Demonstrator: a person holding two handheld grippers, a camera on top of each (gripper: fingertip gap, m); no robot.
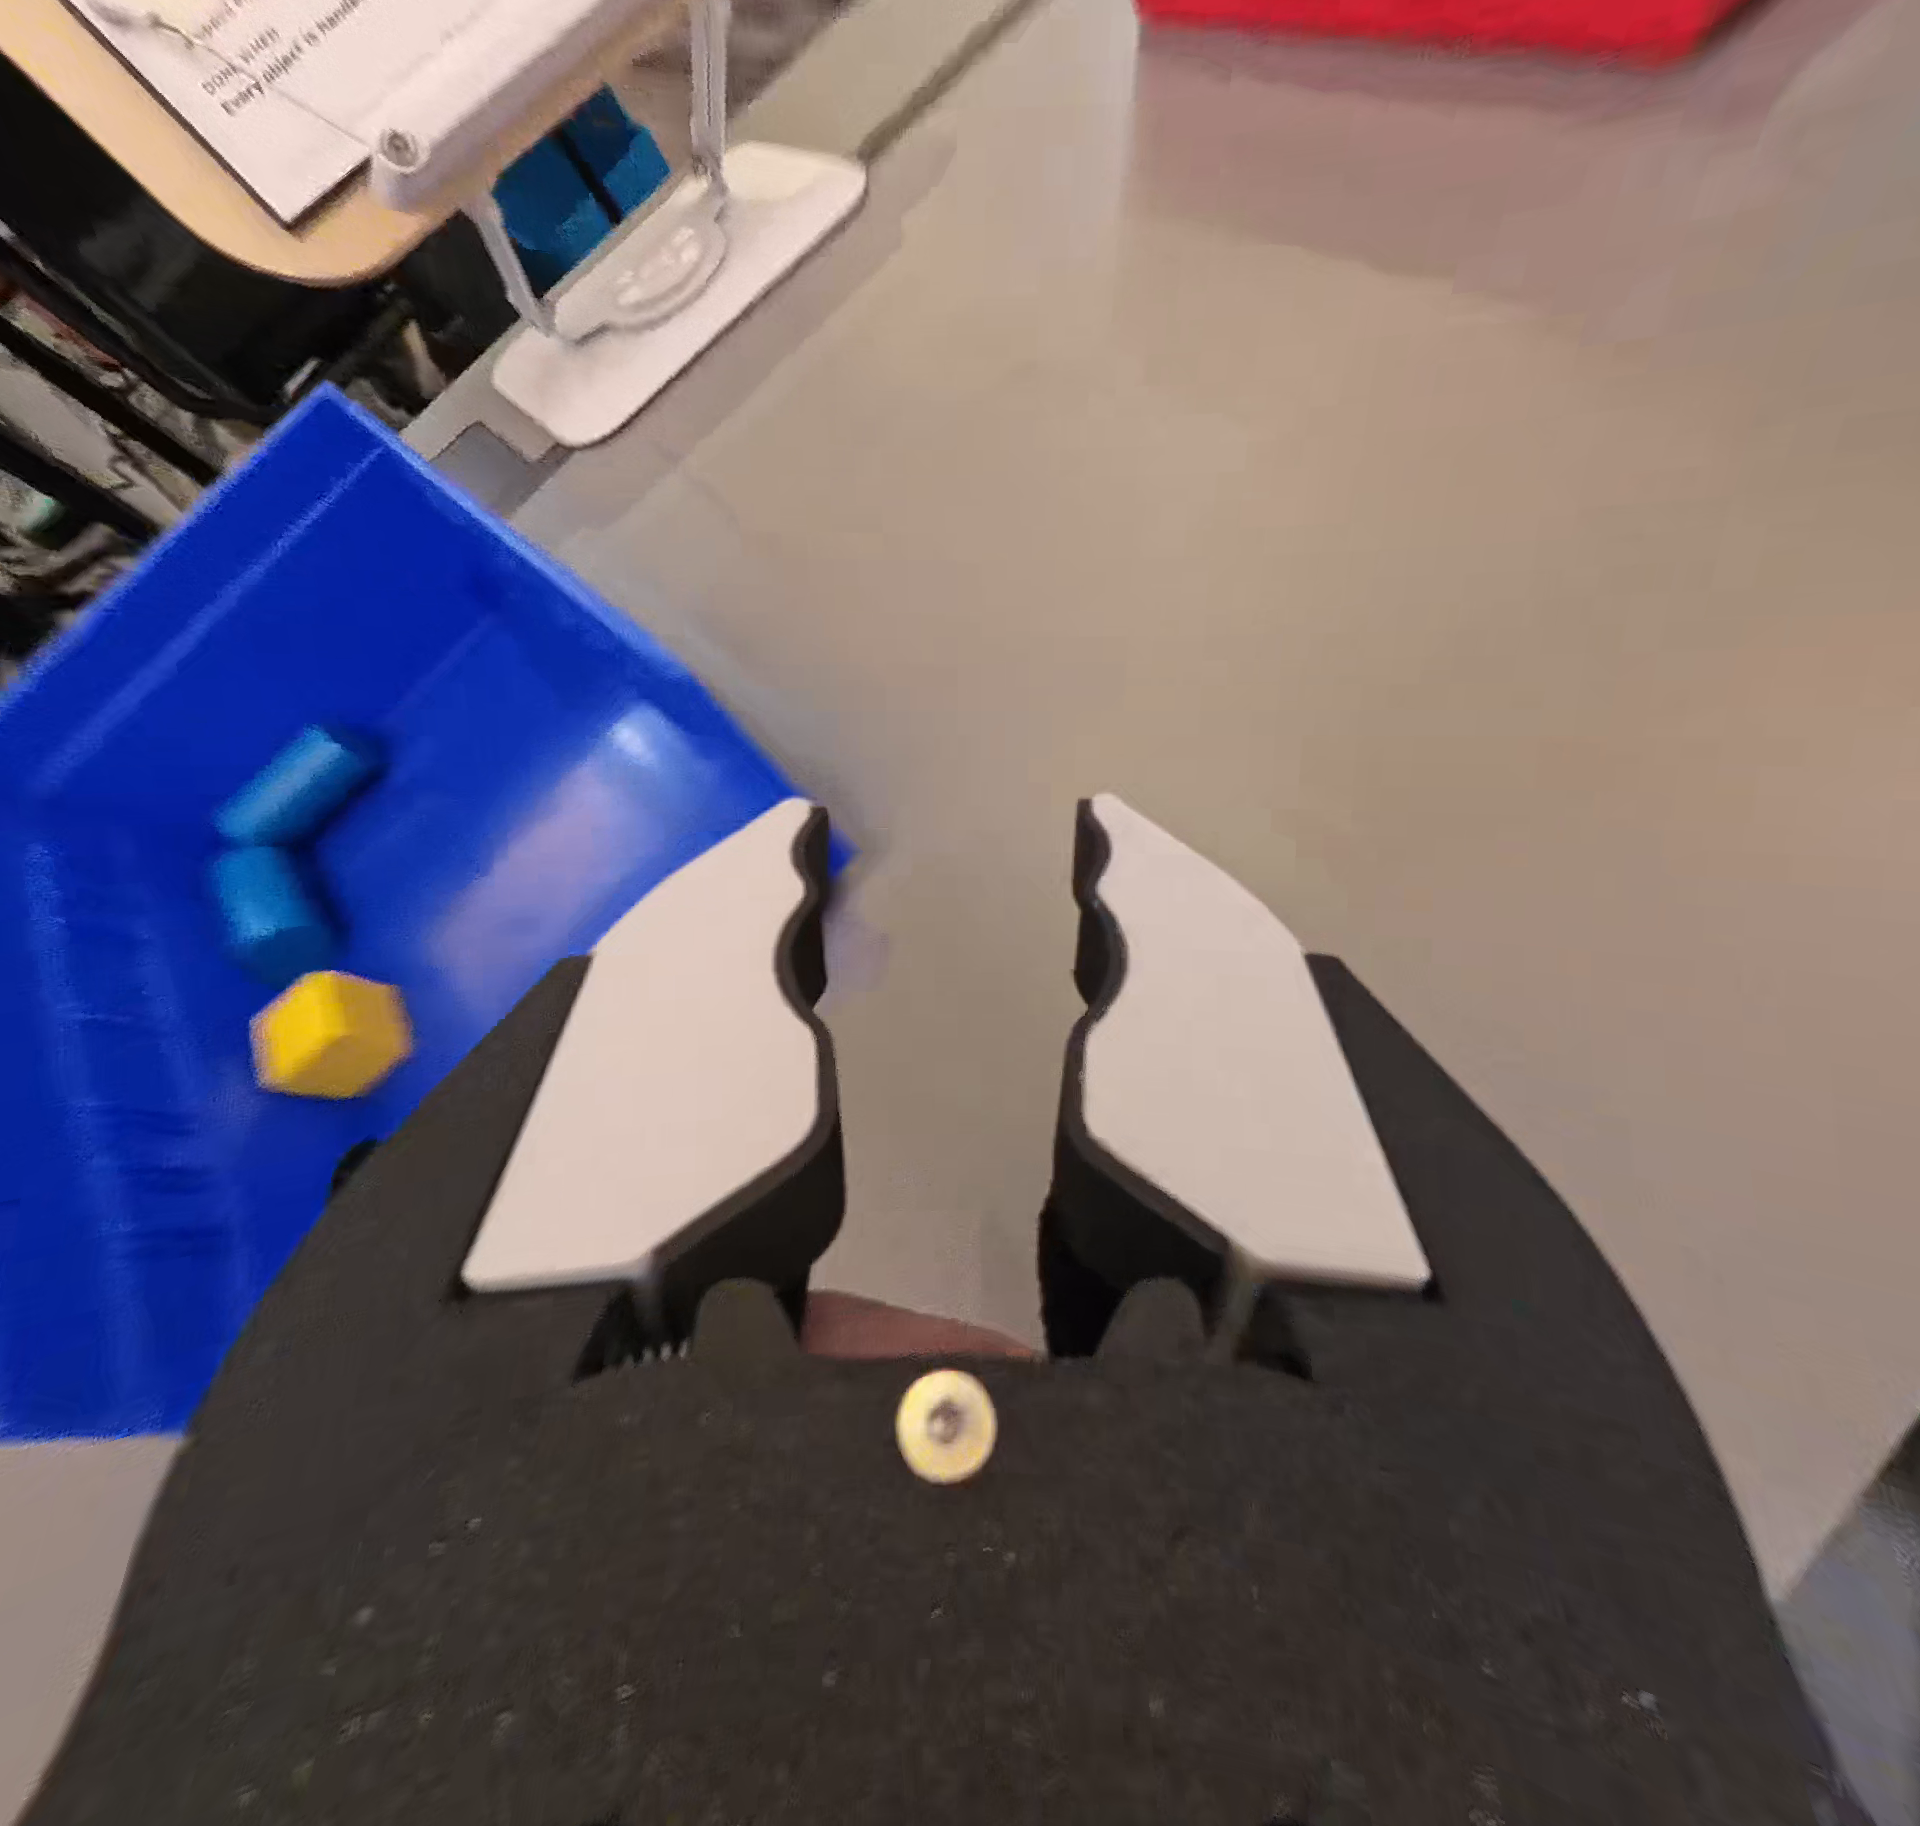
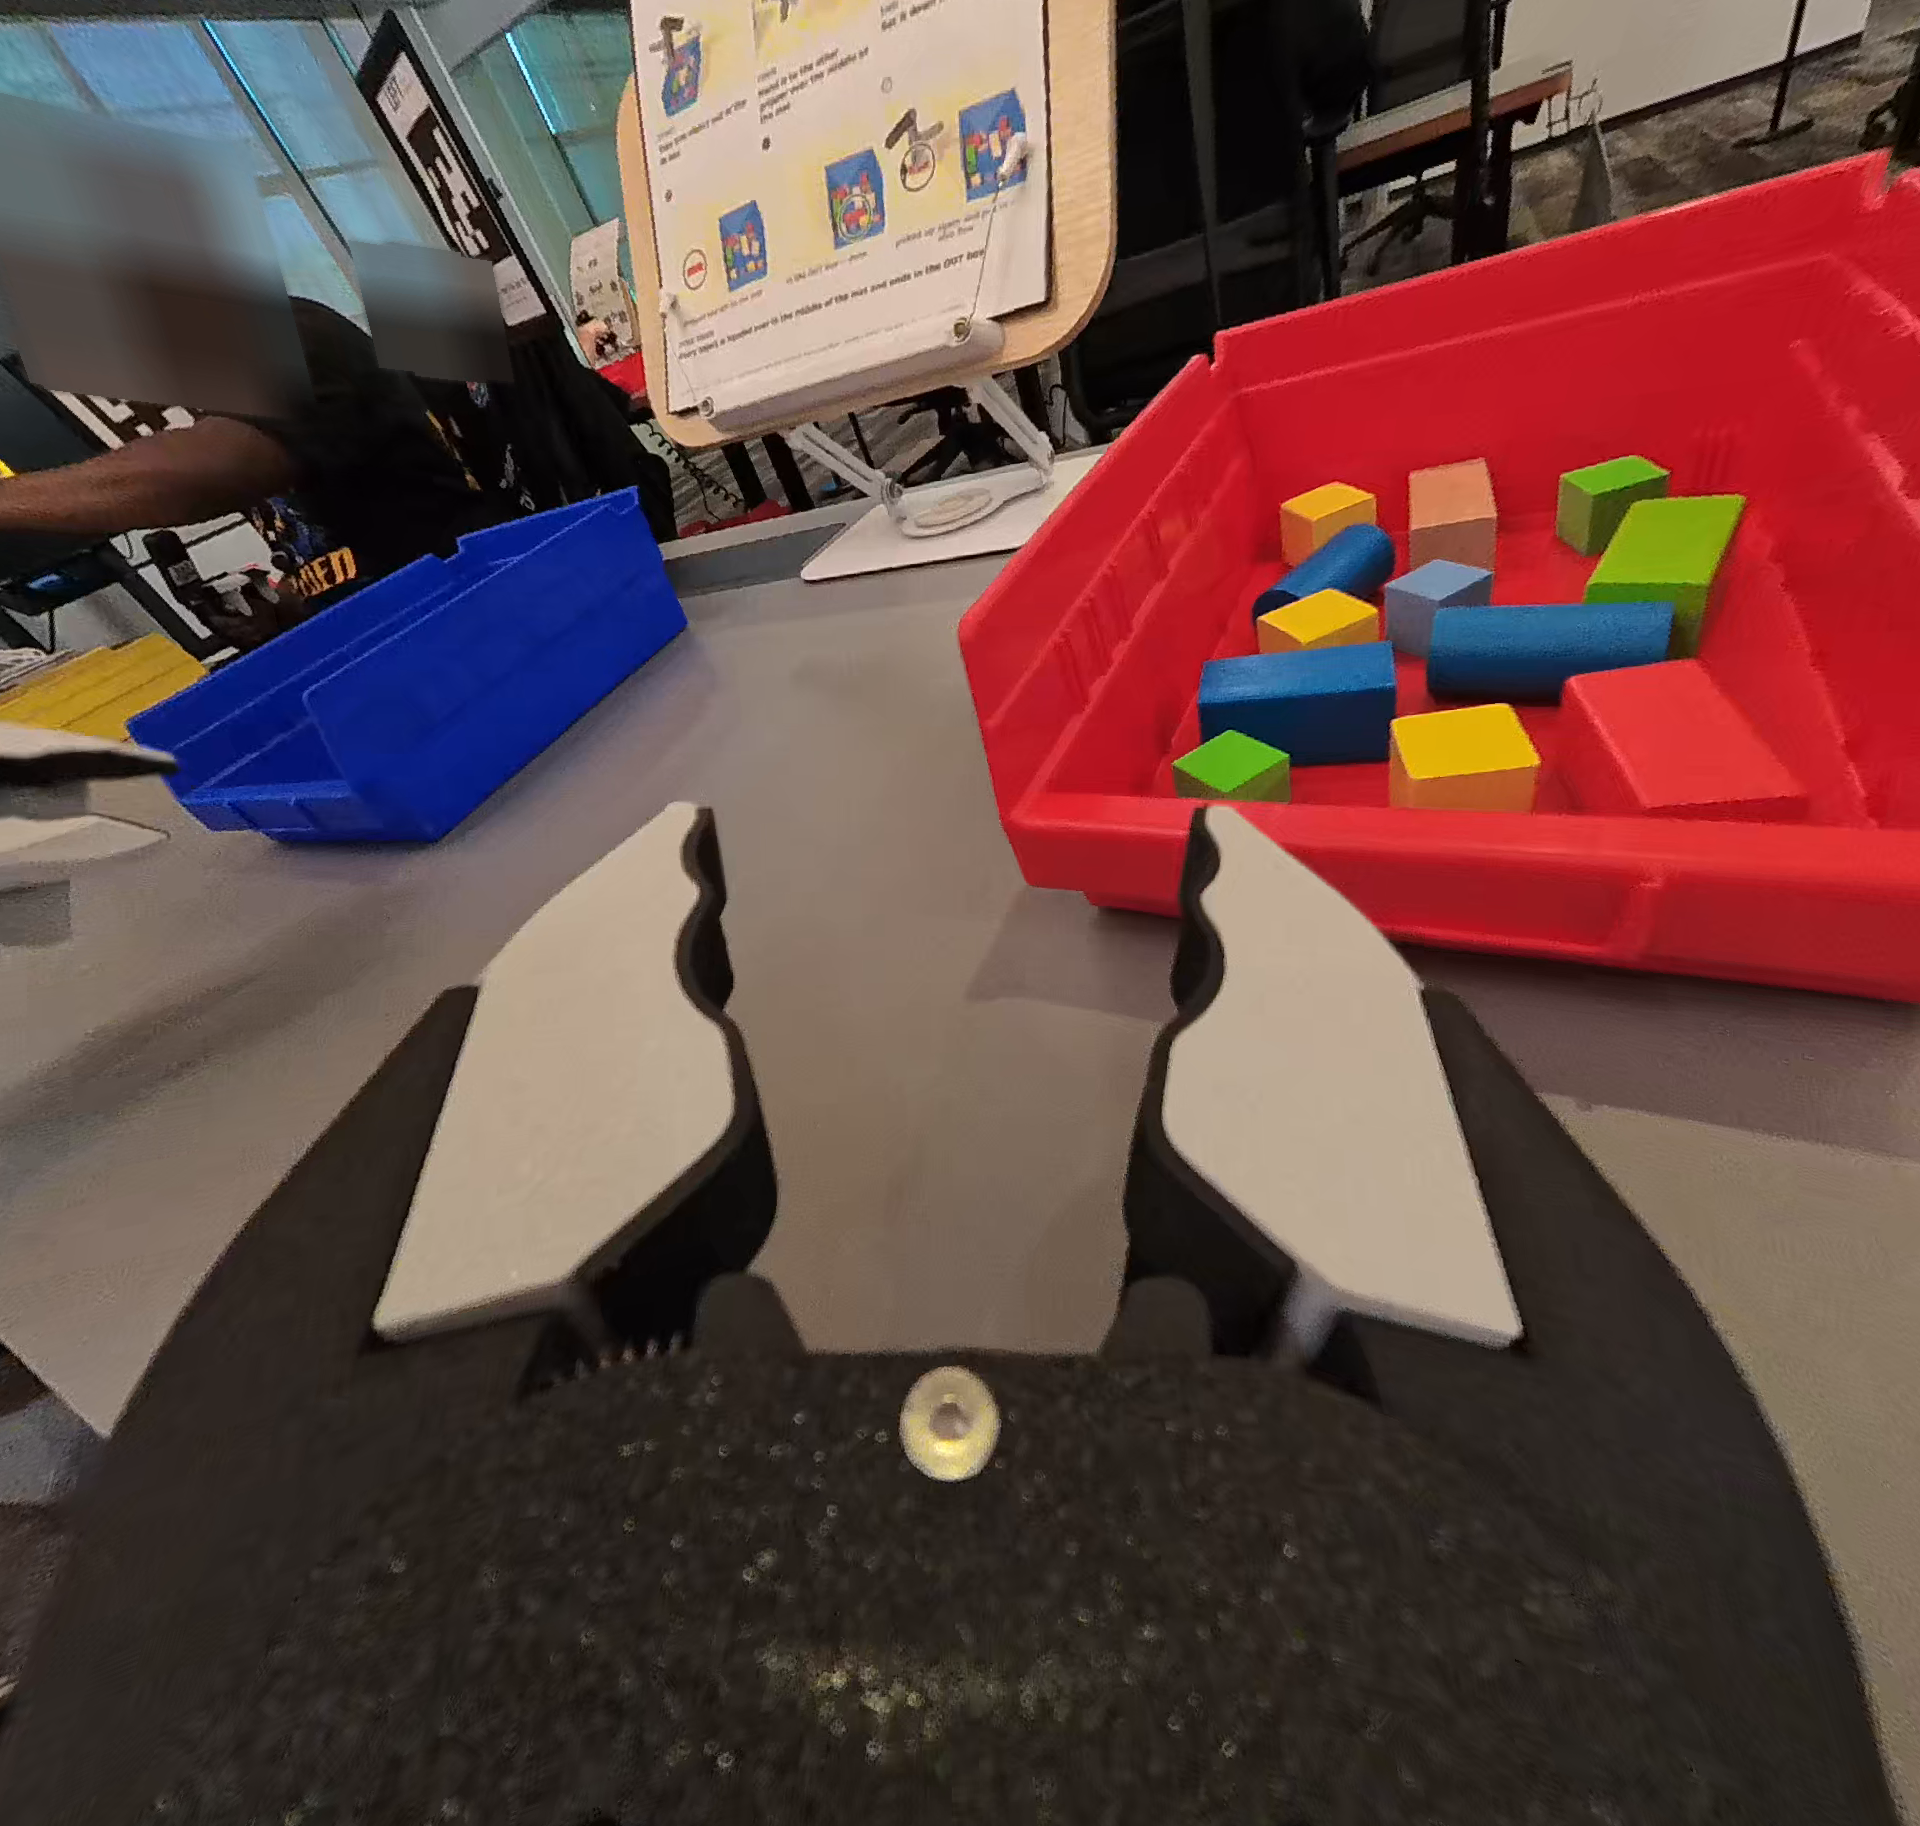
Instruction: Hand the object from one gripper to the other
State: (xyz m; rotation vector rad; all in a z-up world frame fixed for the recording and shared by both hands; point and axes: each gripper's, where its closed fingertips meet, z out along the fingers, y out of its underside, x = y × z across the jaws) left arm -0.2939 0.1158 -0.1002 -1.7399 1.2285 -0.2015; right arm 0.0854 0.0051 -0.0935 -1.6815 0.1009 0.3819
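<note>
Left gripper [image 1: 951,867]: we are holding it near the blue bin [image 1: 312,696], jaws released, nothing in them.
Right gripper [image 2: 951,877]: we are holding it low over the gray table [image 2: 894,696], jaws spread wide, nothing in them.
Blocks to pass: we are seeing many waiting in the red bin [image 2: 1351,903], far right.
Blue bin: it is holding two blue pegs [image 1: 286,841] and a yellow block [image 1: 330,1033], likely dropped there on purpose.
Why open: we are guessing the right one is getting ready to grab a block.
Room: the middle of the table is bare, good for passing.
Edges: we are watching the red bin's near wall; the gripper must go over it.
</note>
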